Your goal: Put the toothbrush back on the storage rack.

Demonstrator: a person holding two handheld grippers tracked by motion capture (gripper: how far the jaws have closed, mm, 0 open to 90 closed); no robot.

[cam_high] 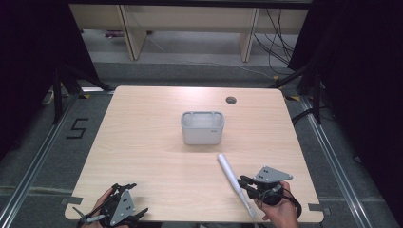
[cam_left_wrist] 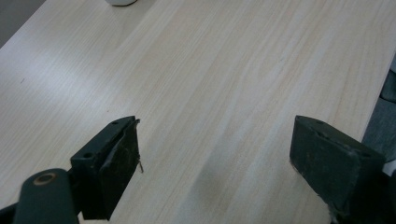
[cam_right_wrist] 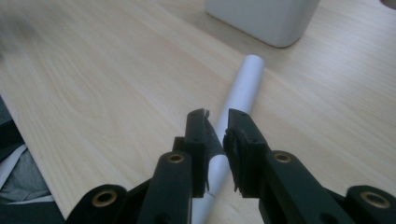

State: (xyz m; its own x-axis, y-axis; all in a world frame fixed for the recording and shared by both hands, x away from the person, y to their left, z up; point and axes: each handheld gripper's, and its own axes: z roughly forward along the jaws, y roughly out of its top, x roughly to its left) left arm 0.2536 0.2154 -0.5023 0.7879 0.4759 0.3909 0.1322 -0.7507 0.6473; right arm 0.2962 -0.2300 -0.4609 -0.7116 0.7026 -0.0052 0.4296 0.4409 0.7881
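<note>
**Two grippers, one white tube pinched**

Wooden table (cam_high: pixel 157 156) bears a grey bin (cam_high: pixel 202 127) at centre. Near the front right edge lies the white tube (cam_high: pixel 231 175), right gripper (cam_right_wrist: pixel 217 140) clamped around it. Left gripper (cam_left_wrist: pixel 215 154) hovers gaping, nothing between its jaws.

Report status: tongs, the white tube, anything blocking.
Right tongs closed on white tube. Left tongs open, nothing between them. Grey bin beyond tube, path clear.
</note>
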